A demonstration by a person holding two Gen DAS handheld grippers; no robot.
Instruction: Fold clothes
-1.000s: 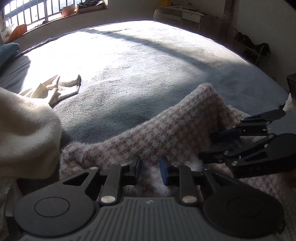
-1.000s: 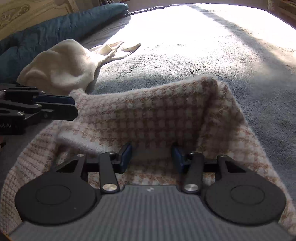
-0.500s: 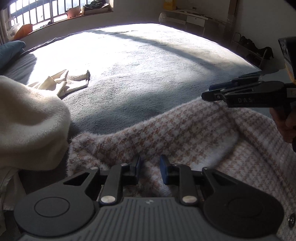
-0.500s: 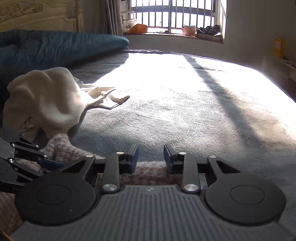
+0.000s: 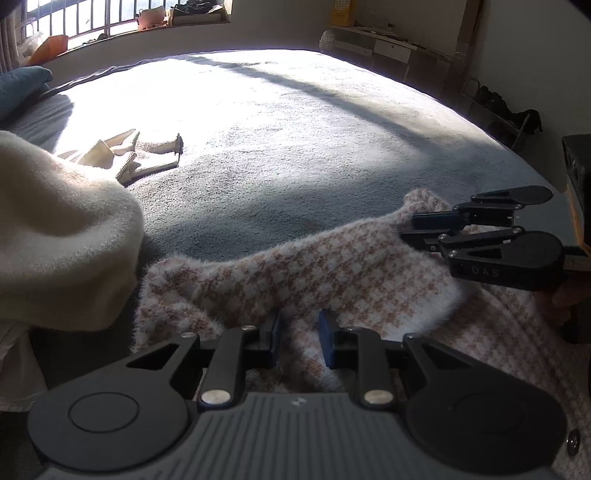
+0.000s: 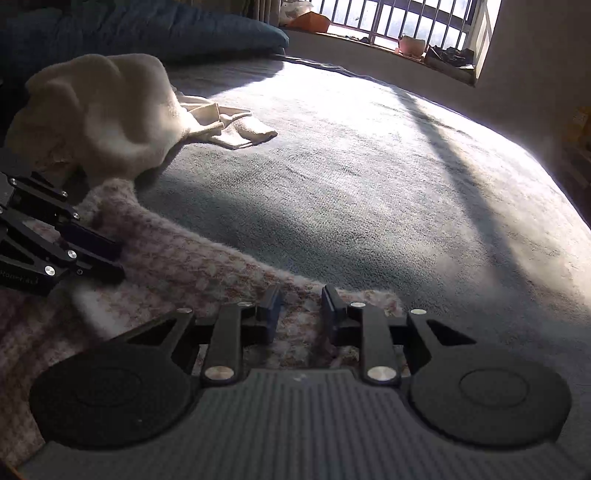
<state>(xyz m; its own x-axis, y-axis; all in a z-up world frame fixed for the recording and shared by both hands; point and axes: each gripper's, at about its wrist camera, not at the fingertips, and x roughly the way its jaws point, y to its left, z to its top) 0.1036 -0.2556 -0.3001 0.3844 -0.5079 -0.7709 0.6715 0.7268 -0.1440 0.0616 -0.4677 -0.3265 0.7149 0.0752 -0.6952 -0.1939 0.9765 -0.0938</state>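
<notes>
A fuzzy pink-and-white houndstooth garment (image 5: 325, 266) lies at the near edge of a bed covered in a grey-blue plush blanket (image 5: 314, 140), bands of sunlight and shadow crossing its nap. Just left of it a cream fleece heap (image 5: 55, 240) bulges, soft and rounded, with flat beige cloth straps (image 5: 140, 155) trailing from it onto the blanket. A dark teal pillow (image 6: 147, 29) lies at the far left, below a barred window (image 6: 388, 18) whose sill holds a small pot (image 6: 410, 44); a pale cabinet (image 5: 388, 48) stands beyond the bed's far right side. The left gripper (image 5: 298, 334) holds a fold of the houndstooth knit between its narrowly parted blue pads. The right gripper (image 6: 301, 312), at the garment's right edge, is closing its jaws, with the fuzzy hem between them and the pads against it.
</notes>
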